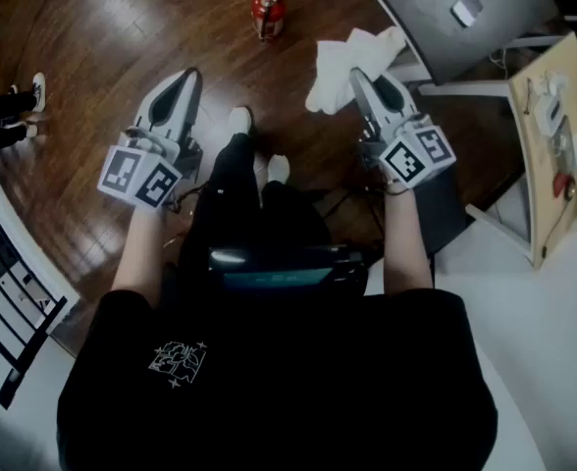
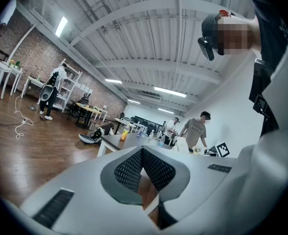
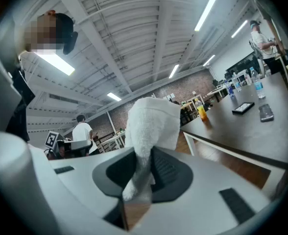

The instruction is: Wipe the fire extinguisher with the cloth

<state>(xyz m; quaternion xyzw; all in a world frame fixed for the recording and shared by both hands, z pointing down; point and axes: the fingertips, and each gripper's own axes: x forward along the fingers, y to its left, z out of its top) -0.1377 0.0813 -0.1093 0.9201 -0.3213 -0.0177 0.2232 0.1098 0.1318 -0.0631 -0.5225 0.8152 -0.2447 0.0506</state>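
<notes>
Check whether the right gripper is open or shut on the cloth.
Shut: the right gripper has the white cloth pinched between its jaws, with the rest bunched up beyond them.

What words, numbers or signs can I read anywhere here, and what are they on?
No word or number can be read here.
Black shirt: a white chest print, too blurred to read.
Fire extinguisher: any label is too small to read.
Left tool and right tool: black-and-white square marker patterns, no letters.
White cloth in the right tool: plain, no print.
</notes>
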